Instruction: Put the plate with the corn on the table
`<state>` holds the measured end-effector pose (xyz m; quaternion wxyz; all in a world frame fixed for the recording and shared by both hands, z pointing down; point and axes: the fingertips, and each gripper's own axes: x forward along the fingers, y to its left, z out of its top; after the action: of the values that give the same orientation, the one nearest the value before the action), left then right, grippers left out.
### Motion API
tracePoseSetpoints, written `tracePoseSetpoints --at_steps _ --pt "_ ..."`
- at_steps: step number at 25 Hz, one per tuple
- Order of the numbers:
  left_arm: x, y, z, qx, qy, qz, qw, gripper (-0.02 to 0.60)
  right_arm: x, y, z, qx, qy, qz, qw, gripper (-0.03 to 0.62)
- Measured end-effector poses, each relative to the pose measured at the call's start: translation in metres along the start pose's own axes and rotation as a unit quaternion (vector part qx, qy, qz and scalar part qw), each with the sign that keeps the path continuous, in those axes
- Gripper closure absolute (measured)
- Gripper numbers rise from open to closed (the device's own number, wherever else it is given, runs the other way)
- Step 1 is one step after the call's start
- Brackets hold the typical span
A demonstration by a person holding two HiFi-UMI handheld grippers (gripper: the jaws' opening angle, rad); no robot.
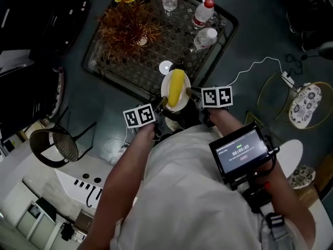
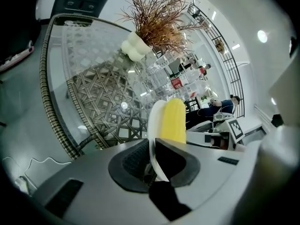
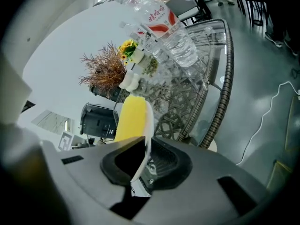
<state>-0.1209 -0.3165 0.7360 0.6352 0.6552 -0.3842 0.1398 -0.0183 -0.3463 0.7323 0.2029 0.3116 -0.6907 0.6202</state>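
Left tool [image 2: 155, 161]: jaws pinch the left rim of the plate [image 1: 166, 94]. The corn [image 1: 177, 85] lies lengthwise on the plate. The plate hangs over the near corner of the glass-topped desk [image 1: 127, 69]; contact with the glass cannot be told. Open glass lies ahead, before the dried plant [image 1: 125, 22] and bottles [image 1: 204, 38]. Right tool [image 3: 139, 159]: jaws pinch the right rim. Left forearm [image 1: 130, 160] and right forearm [image 1: 229, 120] reach forward, converging on the plate.

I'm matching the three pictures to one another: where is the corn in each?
Head view: corn at centre, on the plate.
Left gripper view: corn at centre, above the jaws.
Right gripper view: corn left of centre, above the jaws.
Shared landmark: the dried brown plant.
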Motion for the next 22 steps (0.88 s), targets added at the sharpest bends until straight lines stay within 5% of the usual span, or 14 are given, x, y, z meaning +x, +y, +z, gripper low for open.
tracePoseSetpoints --at_steps 22 --pt "0.059 0.004 0.033 0.012 0.004 0.017 0.9998 0.54 0.017 -0.051 0.044 -0.002 -0.01 -0.008 1.0 0.546"
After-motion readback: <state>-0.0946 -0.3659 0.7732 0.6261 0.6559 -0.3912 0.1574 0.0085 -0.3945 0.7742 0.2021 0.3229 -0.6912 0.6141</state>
